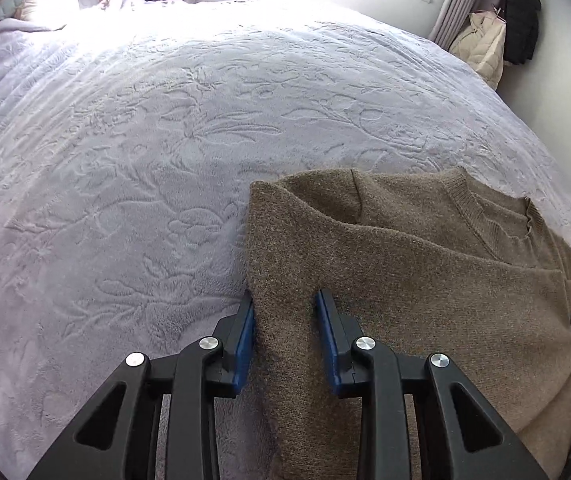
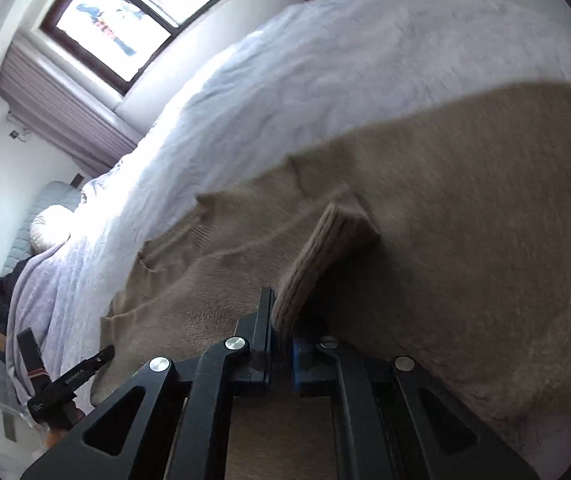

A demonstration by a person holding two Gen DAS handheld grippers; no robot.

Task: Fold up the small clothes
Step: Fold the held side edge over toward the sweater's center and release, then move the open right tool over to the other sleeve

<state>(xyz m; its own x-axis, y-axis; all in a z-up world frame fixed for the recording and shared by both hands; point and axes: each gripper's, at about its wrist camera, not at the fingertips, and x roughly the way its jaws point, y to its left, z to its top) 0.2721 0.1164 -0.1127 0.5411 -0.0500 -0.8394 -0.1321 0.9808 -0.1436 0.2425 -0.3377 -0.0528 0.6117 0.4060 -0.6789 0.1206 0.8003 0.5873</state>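
Left gripper pads spread apart, a folded strip of the brown knit sweater lying between them, not pinched. Right gripper clamped tight on the sweater's ribbed cuff, sleeve lifted over the body. Sweater lies on the lilac embossed bedspread; pillow and window beyond.

Brown knit sweater on a pale lilac, floral-embossed bedspread.
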